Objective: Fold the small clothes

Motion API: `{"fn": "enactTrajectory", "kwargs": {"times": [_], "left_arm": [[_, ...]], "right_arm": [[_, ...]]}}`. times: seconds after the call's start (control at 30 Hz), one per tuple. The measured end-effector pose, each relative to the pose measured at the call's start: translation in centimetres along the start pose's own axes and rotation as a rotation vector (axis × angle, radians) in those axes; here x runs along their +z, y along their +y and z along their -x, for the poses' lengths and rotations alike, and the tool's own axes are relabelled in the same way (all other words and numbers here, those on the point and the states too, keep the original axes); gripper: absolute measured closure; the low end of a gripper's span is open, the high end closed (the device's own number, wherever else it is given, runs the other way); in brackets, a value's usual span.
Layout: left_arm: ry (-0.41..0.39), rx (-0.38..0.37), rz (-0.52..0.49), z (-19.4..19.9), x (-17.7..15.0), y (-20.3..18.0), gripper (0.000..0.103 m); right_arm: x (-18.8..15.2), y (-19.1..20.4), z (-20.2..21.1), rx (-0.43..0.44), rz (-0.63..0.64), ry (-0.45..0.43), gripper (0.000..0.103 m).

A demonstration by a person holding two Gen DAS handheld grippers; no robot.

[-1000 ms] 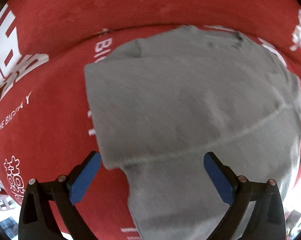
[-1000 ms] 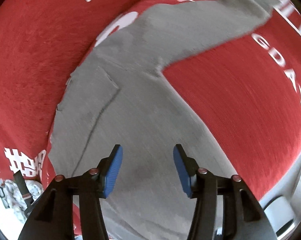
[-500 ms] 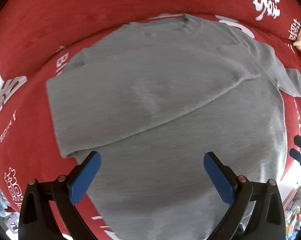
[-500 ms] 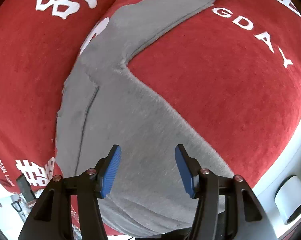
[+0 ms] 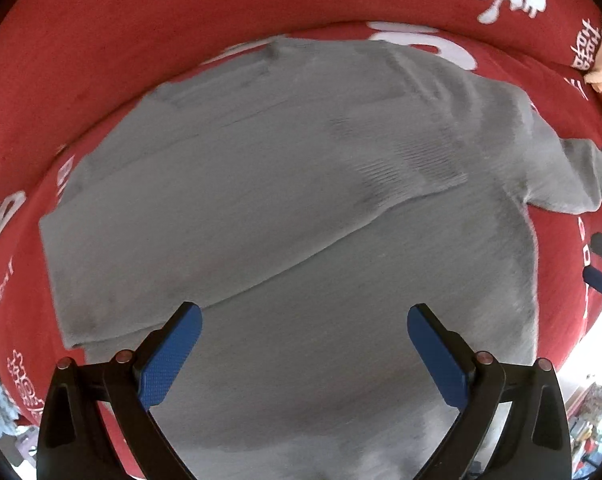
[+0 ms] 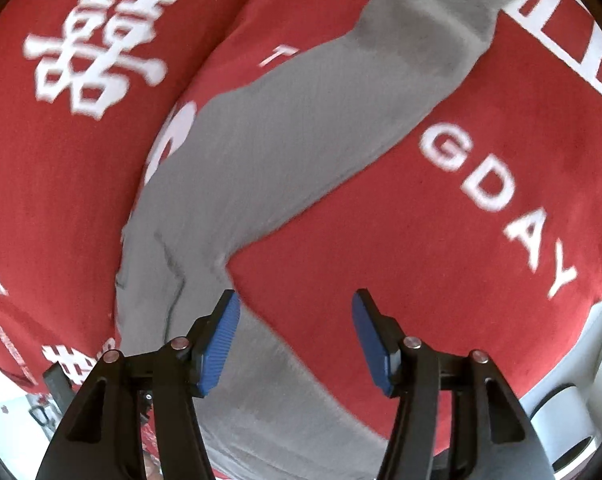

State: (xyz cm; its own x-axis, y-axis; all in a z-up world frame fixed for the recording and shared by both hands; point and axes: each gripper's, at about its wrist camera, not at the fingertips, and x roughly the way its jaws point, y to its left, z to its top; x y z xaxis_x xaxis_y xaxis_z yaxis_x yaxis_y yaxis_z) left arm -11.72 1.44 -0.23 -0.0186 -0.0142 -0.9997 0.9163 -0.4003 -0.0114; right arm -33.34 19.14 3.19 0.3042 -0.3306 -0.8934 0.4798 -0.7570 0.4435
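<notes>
Grey sweater now fuller in view on red cloth, left gripper and right gripper jaws spread, empty.

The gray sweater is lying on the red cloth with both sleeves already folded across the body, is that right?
Not quite. The gray sweater does lie on the red cloth, but only one sleeve is folded across the body. The right wrist view shows the other sleeve stretched out on the cloth.

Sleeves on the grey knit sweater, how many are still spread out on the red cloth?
1. The grey knit sweater has one sleeve stretched over the red printed cloth; the other sleeve lies folded across the body.
</notes>
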Motion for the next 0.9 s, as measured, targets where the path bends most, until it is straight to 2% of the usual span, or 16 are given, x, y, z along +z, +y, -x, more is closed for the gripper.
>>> {"fn": "enactTrajectory", "kwargs": {"times": [0.3, 0.43, 0.57, 0.73, 0.9], "left_arm": [[0.019, -0.020, -0.081, -1.3, 3.6, -7.0, 0.000], [0.026, -0.020, -0.096, -1.6, 4.7, -9.0, 0.000], [0.028, -0.018, -0.086, -1.9, 5.8, -10.2, 0.000], [0.032, 0.003, -0.084, -2.3, 7.3, -11.4, 0.000], [0.041, 0.009, -0.088, -2.6, 8.1, -12.5, 0.000]], "right_arm": [[5.2, -6.7, 1.9, 0.028, -0.157, -0.067, 0.041], [7.0, -9.7, 2.3, 0.050, -0.248, -0.101, 0.041], [8.6, -12.2, 1.9, 0.109, -0.334, -0.127, 0.041], [11.1, -12.8, 0.3, 0.242, -0.382, -0.122, 0.041], [12.6, -12.2, 0.3, 0.290, -0.373, -0.141, 0.041]]}}
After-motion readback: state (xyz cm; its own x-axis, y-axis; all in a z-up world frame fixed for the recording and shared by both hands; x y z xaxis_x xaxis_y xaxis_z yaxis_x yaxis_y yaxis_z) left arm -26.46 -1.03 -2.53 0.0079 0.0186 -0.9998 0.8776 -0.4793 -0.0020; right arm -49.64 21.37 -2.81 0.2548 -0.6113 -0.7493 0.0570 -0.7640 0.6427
